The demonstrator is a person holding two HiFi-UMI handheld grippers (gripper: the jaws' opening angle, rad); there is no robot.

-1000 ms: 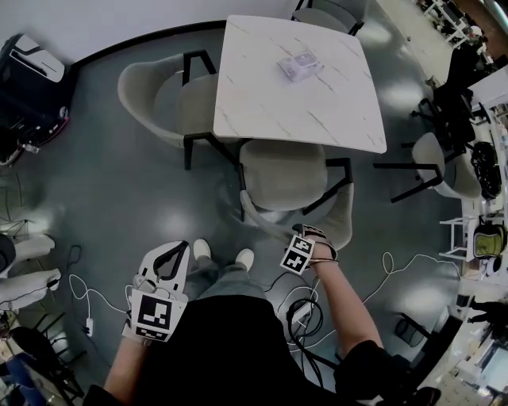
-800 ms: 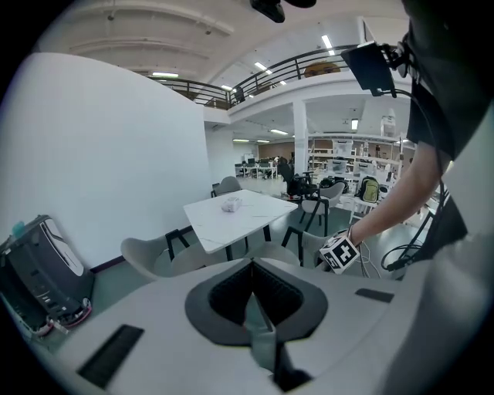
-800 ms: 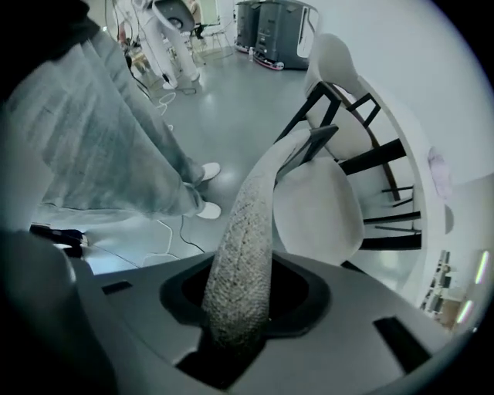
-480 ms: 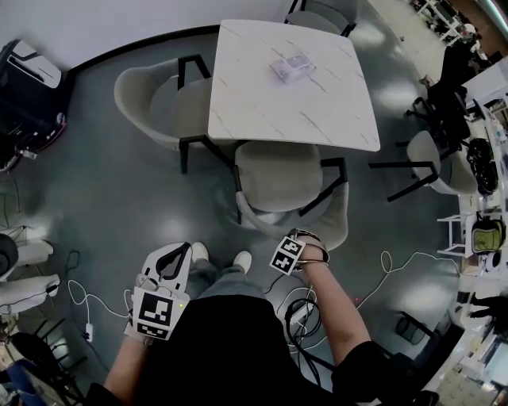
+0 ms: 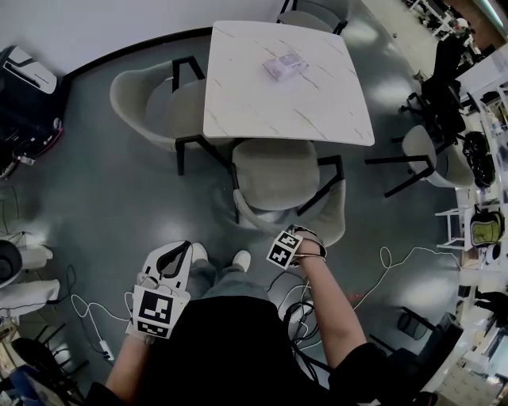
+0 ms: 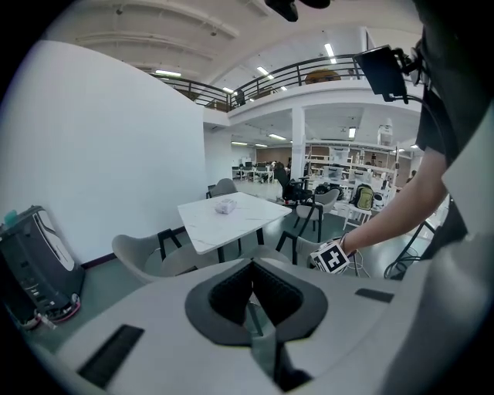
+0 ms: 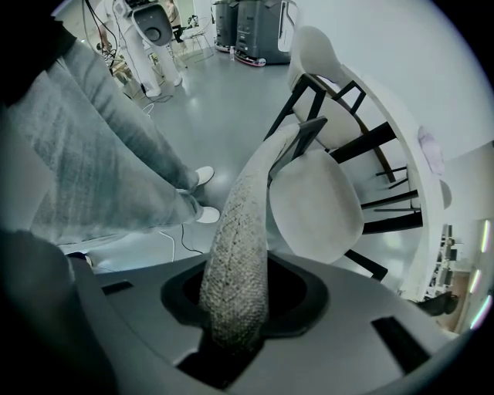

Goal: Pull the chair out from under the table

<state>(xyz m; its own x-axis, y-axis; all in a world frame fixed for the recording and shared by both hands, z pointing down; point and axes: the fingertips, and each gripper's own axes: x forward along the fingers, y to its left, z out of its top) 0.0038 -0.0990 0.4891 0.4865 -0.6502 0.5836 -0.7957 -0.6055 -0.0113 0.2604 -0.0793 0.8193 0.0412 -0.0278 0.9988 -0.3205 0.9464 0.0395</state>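
Note:
A beige upholstered chair (image 5: pixel 278 174) with black legs stands with its seat partly under the white marble-look table (image 5: pixel 286 79). My right gripper (image 5: pixel 298 238) points straight down at the top rim of the chair's curved backrest (image 5: pixel 337 222). In the right gripper view the woven backrest edge (image 7: pixel 239 231) runs between the jaws and my right gripper (image 7: pixel 235 308) is shut on it, above the seat (image 7: pixel 316 204). My left gripper (image 5: pixel 181 250) hangs at my left side, shut and holding nothing. The left gripper view looks over its jaws (image 6: pixel 251 308) at the table (image 6: pixel 231 220).
A small clear box (image 5: pixel 284 65) lies on the table. A second beige chair (image 5: pixel 151 99) stands at the table's left and a third (image 5: pixel 309 16) at its far side. White and black cables (image 5: pixel 381 270) trail on the floor by my feet (image 5: pixel 198 252). A black machine (image 5: pixel 24 87) sits far left.
My right gripper has settled onto the backrest's top rim. The chair stands where it was against the table, and my left gripper has kept still.

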